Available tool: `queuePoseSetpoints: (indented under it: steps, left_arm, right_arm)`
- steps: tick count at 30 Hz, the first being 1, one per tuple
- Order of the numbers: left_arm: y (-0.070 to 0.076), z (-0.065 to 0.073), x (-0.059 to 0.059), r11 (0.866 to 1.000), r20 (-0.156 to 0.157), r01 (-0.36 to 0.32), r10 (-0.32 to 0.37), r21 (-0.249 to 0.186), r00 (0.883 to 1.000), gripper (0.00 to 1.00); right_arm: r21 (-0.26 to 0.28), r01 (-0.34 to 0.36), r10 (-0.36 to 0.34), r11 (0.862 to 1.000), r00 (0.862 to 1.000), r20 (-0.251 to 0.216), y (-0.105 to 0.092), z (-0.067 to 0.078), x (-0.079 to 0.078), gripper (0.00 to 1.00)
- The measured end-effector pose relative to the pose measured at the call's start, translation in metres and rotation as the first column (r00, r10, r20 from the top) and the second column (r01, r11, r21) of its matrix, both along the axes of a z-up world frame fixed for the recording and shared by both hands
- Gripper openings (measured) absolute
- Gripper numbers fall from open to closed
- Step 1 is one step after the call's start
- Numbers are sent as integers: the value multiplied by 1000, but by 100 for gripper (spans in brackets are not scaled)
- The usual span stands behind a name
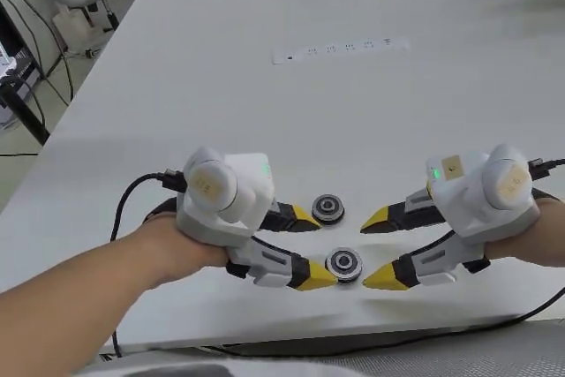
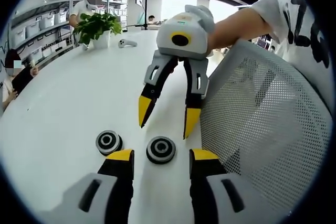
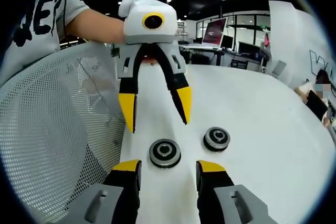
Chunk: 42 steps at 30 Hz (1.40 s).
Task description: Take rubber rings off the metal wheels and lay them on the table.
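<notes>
Head view: two round, dark metal wheels with black rubber rims lie flat on the white table (image 1: 265,86), bores up, axes vertical; as round discs they have no long axis in plan. The near wheel (image 1: 343,263) sits in the gap between the lower yellow fingertips of both grippers, touching neither. The far wheel (image 1: 328,208) is just off the upper fingertip of the left gripper (image 1: 311,246). The right gripper (image 1: 378,248) faces it tip to tip, and both are spread wide, gripping nothing. Left gripper view: the near wheel (image 2: 160,149) is between the left gripper's (image 2: 161,156) fingertips, just ahead, with clearance on both sides. The far wheel (image 2: 108,141) is outside the left-hand finger, close beside it. The right gripper (image 2: 167,121) points back in, jaws apart, beyond the near wheel. Right gripper view: the near wheel (image 3: 165,152) is centred just ahead of the right gripper's (image 3: 168,167) wide fingertips, with no contact. The far wheel (image 3: 216,138) is ahead of and outside the right-hand finger. The left gripper (image 3: 156,111) is opposite, jaws wide.
</notes>
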<state>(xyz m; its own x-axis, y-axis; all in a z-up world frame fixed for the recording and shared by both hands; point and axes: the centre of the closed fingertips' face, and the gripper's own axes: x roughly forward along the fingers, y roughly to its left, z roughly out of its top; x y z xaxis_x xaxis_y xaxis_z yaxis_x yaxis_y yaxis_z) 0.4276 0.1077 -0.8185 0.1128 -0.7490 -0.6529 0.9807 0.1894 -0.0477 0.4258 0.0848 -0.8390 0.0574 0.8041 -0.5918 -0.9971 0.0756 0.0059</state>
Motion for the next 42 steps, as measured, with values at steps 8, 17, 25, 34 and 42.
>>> queuePoseSetpoints:
  steps: [8, 17, 25, 34, 42]
  left_arm:
    - [-8, -8, -3, 1000, -31, 13, -13, 0, 999, 30]
    - [-13, -15, -4, 1000, -44, 22, -21, 7, 999, 23]
    - [-14, -18, -3, 1000, -45, 13, -13, 15, 999, 17]
    - [-14, -18, 2, 1000, 1, -1, 1, 5, 1000, 11]
    - [-15, -19, 3, 999, 73, 19, -21, 33, 997, 8]
  right_arm:
    - [-5, -4, 4, 1000, 1000, -6, 0, -2, -1, 40]
    - [-10, -7, 6, 1000, 1000, -11, 0, -4, -3, 40]
    - [-12, -4, 4, 1000, 1000, -16, -1, -5, -3, 39]
    - [-17, -9, 9, 1000, 1000, -21, 0, -6, -4, 39]
    - [-15, -9, 9, 1000, 999, -33, 1, -6, -4, 38]
